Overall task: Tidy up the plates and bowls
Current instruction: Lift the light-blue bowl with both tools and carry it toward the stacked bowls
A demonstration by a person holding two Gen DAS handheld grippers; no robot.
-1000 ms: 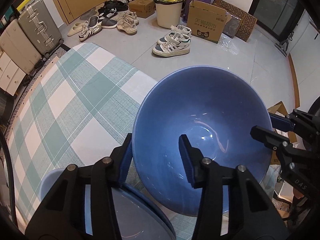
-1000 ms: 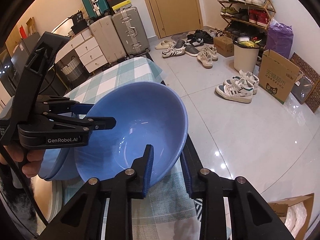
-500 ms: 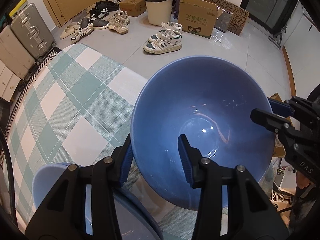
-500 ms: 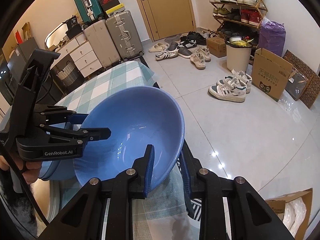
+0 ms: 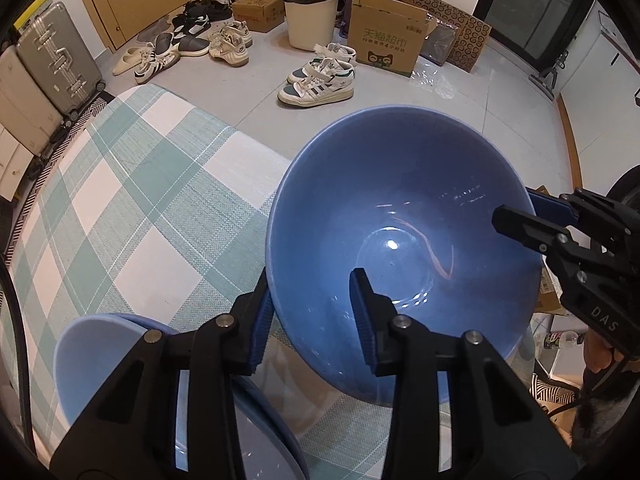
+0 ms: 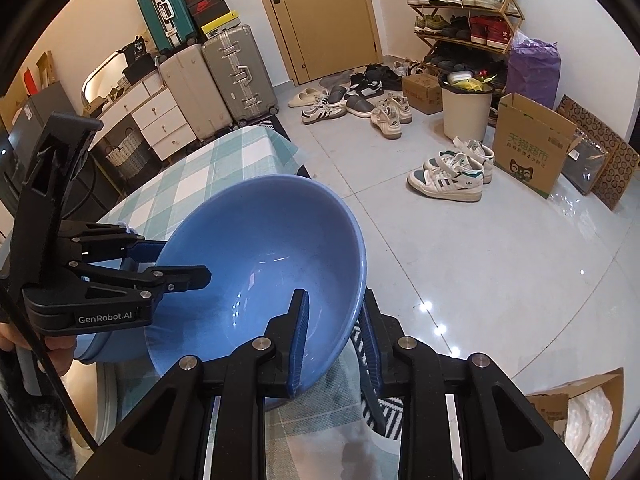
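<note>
Above the checked bench (image 5: 132, 200), both grippers, left (image 5: 312, 320) and right (image 6: 334, 340), jaws clamped on opposite rims, have raised the blue bowl (image 5: 400, 240) slightly; transfer continues.

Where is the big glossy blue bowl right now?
The big glossy blue bowl is held tilted above the checked tablecloth at the table's edge, its rim pinched by the left gripper and the right gripper on opposite sides.

We see both views evenly lit from overhead, warm and fairly bright; ceiling lights glare as small white spots on the glossy floor (image 6: 432, 312) and inside the blue bowl (image 5: 392, 244). Fisheye bending curves every edge, corners fall black, focus stays sharp
</note>
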